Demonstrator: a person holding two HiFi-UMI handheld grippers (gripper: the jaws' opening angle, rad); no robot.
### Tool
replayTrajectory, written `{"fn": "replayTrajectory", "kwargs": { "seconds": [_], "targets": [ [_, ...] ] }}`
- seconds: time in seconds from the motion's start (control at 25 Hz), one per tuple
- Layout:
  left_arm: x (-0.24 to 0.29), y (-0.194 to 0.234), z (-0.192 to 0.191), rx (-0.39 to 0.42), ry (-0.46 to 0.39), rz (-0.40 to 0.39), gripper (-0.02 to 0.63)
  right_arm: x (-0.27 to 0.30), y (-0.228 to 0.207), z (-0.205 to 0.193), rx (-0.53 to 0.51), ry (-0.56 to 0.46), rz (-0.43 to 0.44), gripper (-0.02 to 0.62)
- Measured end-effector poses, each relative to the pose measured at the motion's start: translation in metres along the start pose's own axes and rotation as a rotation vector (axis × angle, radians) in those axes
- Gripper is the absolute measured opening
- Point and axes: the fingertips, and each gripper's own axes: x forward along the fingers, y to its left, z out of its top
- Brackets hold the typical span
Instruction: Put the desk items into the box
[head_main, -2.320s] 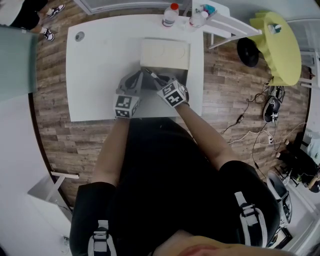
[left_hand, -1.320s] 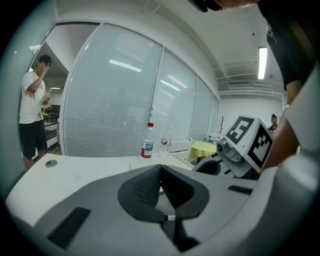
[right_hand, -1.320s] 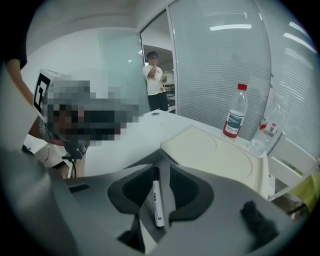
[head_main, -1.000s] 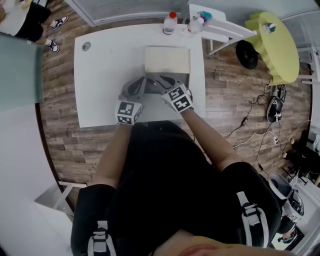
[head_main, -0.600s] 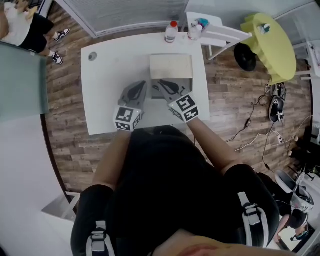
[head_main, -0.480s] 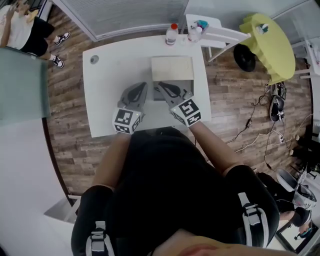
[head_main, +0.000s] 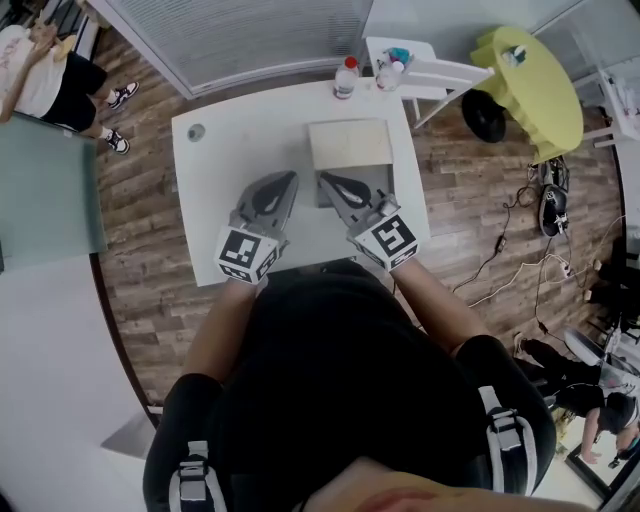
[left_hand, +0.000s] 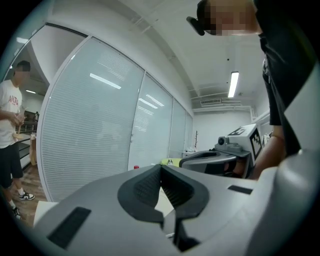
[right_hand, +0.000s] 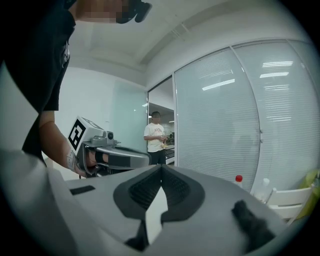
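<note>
Box (head_main: 348, 146) on desk (head_main: 215, 190) | left hand-held gripper (head_main: 289, 179), right hand-held gripper (head_main: 325, 180): both pressed together

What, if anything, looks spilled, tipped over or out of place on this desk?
Nothing stands out. The box sits square on the white desk, the red-capped bottle stands upright at the far edge, and nothing is spilled. The left gripper and right gripper are shut and empty.

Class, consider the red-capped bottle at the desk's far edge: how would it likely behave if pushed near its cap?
The red-capped bottle stands upright and looks narrow, so it would probably tip. Apparently round, it might then roll off the desk, whose edge is close.
</note>
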Motion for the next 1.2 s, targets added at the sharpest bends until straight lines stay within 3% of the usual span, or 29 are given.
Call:
{"fn": "replayTrajectory", "kwargs": {
  "seconds": [0.6, 1.2],
  "targets": [
    [-0.013, 0.000, 0.022, 0.049, -0.040, -0.044, 0.012, 0.003, 0.006, 0.035, -0.002, -0.074, -0.011, 0.017],
    [-0.012, -0.004, 0.031, 0.048, -0.050, -0.061, 0.012, -0.003, 0.008, 0.035, -0.016, -0.055, -0.013, 0.017]
  ]
}}
